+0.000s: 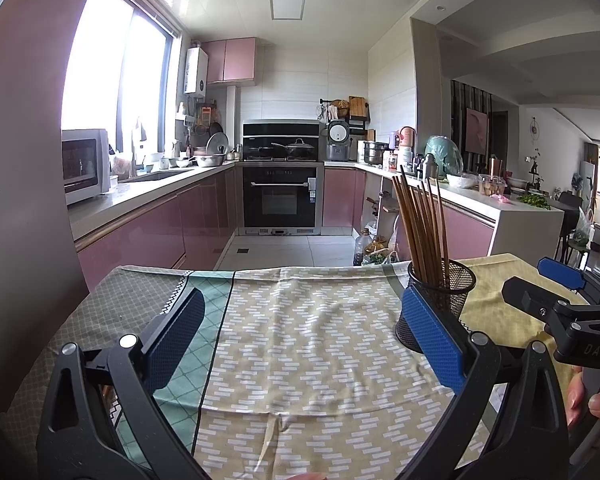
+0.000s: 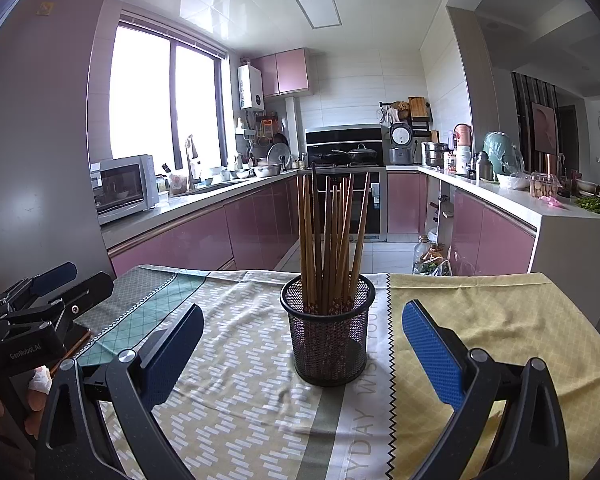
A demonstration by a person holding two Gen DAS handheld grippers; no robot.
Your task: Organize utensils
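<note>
A black mesh holder stands upright on the patterned tablecloth, filled with several brown wooden chopsticks. My right gripper is open, its blue pads on either side of the holder and a little nearer to me, not touching it. In the left wrist view the same holder with its chopsticks sits just behind my right-hand pad. My left gripper is open over bare cloth with nothing between its fingers. Each view shows the other gripper at its edge: right gripper, left gripper.
The tablecloth covers the whole table, whose far edge drops to the kitchen floor. Pink cabinets, a microwave, an oven and a cluttered counter lie beyond. A person's fingers hold the right gripper's handle.
</note>
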